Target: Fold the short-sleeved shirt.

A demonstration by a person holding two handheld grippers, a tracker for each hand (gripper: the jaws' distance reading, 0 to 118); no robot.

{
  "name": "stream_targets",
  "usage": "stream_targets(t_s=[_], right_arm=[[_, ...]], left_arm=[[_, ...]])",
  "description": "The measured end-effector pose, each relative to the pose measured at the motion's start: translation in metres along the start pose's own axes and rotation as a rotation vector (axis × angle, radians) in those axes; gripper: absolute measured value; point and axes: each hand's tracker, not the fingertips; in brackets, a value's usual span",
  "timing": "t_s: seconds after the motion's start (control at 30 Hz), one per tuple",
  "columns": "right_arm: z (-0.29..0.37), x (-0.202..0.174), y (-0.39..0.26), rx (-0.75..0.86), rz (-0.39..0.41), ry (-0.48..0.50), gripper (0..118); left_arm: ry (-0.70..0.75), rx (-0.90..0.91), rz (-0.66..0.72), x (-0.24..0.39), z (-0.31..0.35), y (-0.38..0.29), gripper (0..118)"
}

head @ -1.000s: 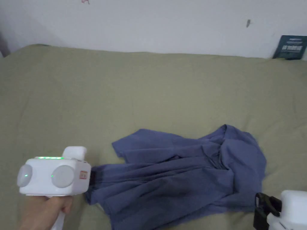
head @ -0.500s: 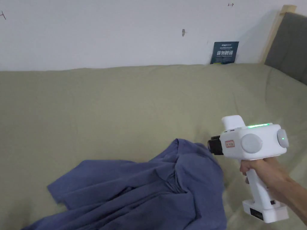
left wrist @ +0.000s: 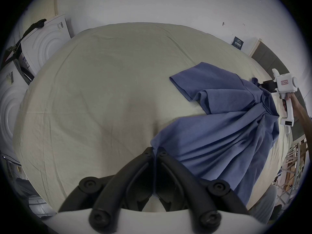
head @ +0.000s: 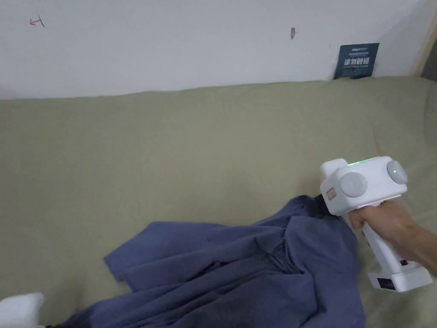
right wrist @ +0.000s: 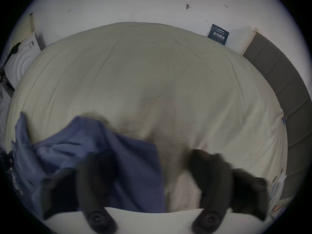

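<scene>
On the bed [head: 170, 141], the left gripper [left wrist: 155, 150] is pinching the blue shirt's [head: 239, 273] edge. Beside its far corner, the right gripper [right wrist: 148, 166] is hovering with jaws spread apart.

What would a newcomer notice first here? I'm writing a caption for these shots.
A crumpled blue shirt sprawls on the olive-green bed sheet. The left gripper pinches one corner of it. The right gripper, fingers spread, sits at the opposite end.

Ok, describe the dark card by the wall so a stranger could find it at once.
Start at the olive-green bed and follow its far edge along the white wall toward the right. The dark card leans upright there against the wall. It is dark blue with pale print, unlike the tiny marks higher on the wall.
</scene>
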Motion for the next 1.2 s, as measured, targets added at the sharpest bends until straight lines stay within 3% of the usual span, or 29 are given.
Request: stream_targets(t_s=[0.03,0.1,0.23,0.53,0.7,0.97,1.2], right_arm=[[0.012,-0.003,-0.002,0.033,0.011,-0.029,4],[0.023,0.011,0.002,0.007,-0.017,0.066,4],[0.088,0.026,-0.006,0.126,-0.033,0.061,4],[0.263,0.082,-0.029,0.326,-0.117,0.004,4],[0.333,0.115,-0.04,0.465,-0.242,0.018,4],[0.397,0.123,-0.036,0.556,-0.314,0.015,4],[0.417,0.126,-0.01,0.598,-0.344,0.013,4]], left_arm=[[-0.002,0.004,0.0,-0.002,0.003,0.001,0],[-0.021,0.013,0.025,-0.008,0.014,0.005,0],[-0.054,0.057,0.063,-0.015,0.049,0.017,0],[0.174,0.253,-0.005,-0.032,0.142,0.059,0],[0.221,0.395,0.05,-0.044,0.211,0.085,0],[0.23,0.517,0.084,-0.04,0.289,0.111,0],[0.26,0.556,0.076,-0.033,0.314,0.135,0]])
